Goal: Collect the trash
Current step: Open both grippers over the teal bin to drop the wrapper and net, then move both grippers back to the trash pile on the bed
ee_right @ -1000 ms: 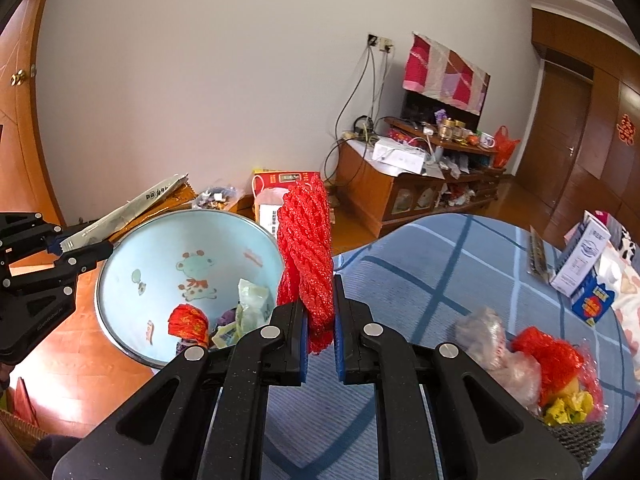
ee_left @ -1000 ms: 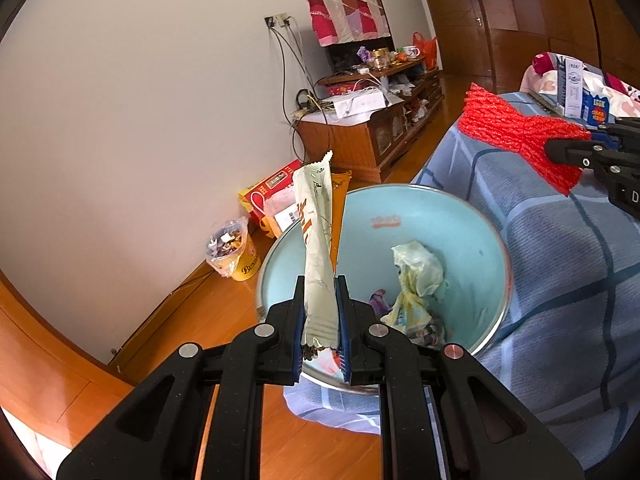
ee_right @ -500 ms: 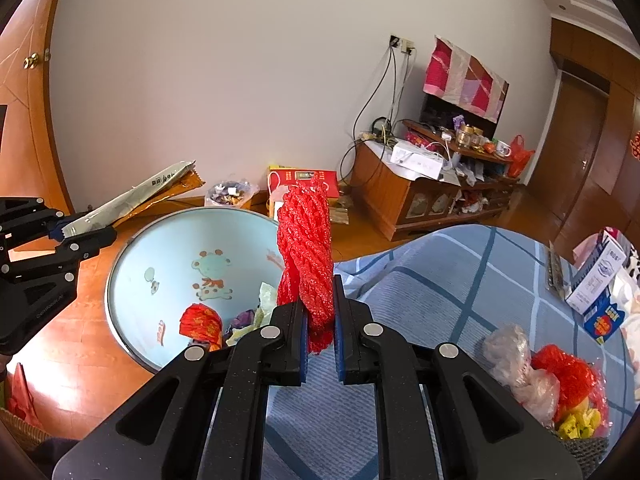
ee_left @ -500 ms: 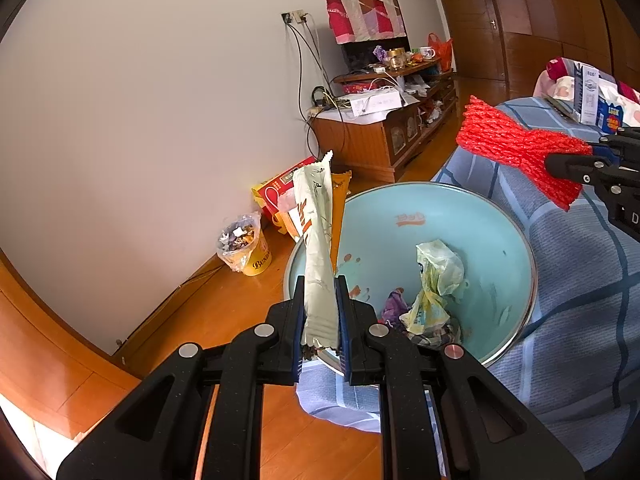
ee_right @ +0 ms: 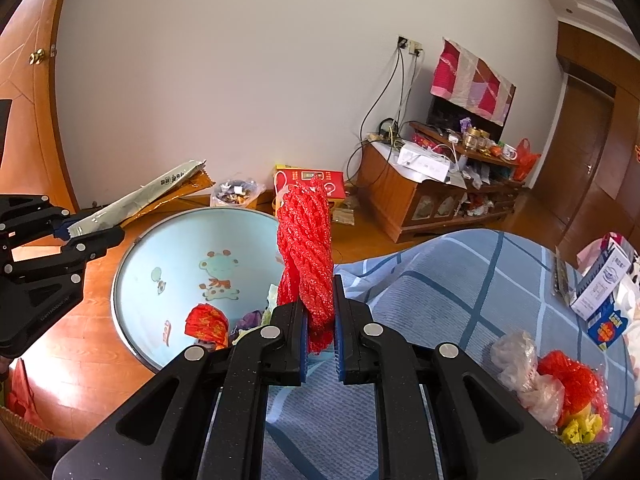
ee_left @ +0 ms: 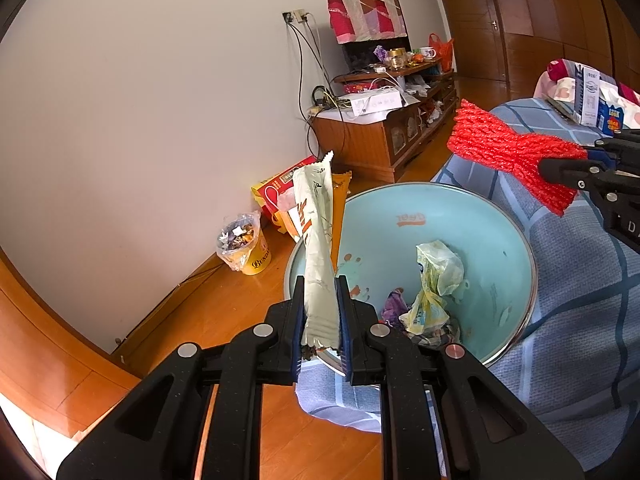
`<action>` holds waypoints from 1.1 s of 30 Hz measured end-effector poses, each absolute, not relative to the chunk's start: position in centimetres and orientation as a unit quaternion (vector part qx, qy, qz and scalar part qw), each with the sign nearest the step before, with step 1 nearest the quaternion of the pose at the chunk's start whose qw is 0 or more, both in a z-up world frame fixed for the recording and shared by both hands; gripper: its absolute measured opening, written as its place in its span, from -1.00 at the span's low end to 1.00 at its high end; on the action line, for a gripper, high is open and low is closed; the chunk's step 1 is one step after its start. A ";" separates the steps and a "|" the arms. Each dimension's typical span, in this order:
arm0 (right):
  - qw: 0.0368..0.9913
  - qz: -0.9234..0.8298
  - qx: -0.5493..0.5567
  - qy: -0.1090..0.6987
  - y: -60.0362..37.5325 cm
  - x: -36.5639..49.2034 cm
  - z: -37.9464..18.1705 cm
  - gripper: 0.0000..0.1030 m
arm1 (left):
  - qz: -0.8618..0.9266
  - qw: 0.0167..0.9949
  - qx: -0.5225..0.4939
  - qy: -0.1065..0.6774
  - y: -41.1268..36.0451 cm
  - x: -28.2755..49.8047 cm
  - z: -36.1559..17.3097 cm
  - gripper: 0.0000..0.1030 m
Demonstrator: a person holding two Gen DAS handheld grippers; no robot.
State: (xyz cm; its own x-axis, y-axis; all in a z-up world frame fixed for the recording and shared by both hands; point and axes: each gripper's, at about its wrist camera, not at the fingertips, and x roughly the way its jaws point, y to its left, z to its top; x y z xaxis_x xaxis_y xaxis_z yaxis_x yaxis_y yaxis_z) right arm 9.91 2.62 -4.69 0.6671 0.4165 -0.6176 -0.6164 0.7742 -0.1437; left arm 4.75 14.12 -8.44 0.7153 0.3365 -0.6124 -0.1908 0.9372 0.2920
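The left gripper (ee_left: pixel 320 320), low in the frame's centre, pinches a long wrapper (ee_left: pixel 318 240) upright over the near rim of the blue basin (ee_left: pixel 500 216). The right gripper (ee_right: pixel 320 332) clamps a red net bag (ee_right: pixel 306 248) beside the basin, on the checked cloth (ee_right: pixel 440 300). Both pieces look poised for dropping among the trash inside.

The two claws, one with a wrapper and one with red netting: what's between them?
The light blue basin, already holding some trash. In the right wrist view it sits between the left claw with its wrapper and the right claw with the red netting.
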 end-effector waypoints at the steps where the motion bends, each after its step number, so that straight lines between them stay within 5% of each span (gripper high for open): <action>1: 0.896 0.289 -0.173 0.289 2.7 9.9 -4.7 -0.79 | 0.143 0.920 0.105 0.349 14.1 4.8 -8.5 -0.72; 8: 0.888 0.302 -0.177 0.296 3.5 9.9 -5.2 -0.77 | 0.135 0.921 0.099 0.352 13.9 4.8 -8.6 -0.49; 10: 0.888 0.305 -0.175 0.296 3.7 9.8 -5.4 -0.57 | 0.130 0.921 0.097 0.355 13.7 4.8 -8.8 -0.42; 12: 0.887 0.305 -0.174 0.299 3.8 9.8 -5.6 -0.39 | 0.127 0.920 0.098 0.357 13.5 4.8 -9.0 0.07; 16: 0.891 0.293 -0.169 0.302 2.9 9.8 -5.5 -0.15 | 0.121 0.921 0.098 0.358 12.7 4.7 -9.5 0.20; 18: 0.897 0.280 -0.164 0.301 1.9 9.8 -5.2 -0.07 | 0.121 0.921 0.098 0.358 12.4 4.8 -9.8 0.48; 21: 0.904 0.262 -0.155 0.299 0.1 9.8 -4.7 0.07 | 0.112 0.920 0.099 0.362 11.5 4.9 -10.2 0.50; 33: 0.947 0.094 -0.097 0.291 -16.7 7.8 -2.7 0.07 | 0.084 0.921 0.111 0.364 8.7 5.3 -11.1 0.50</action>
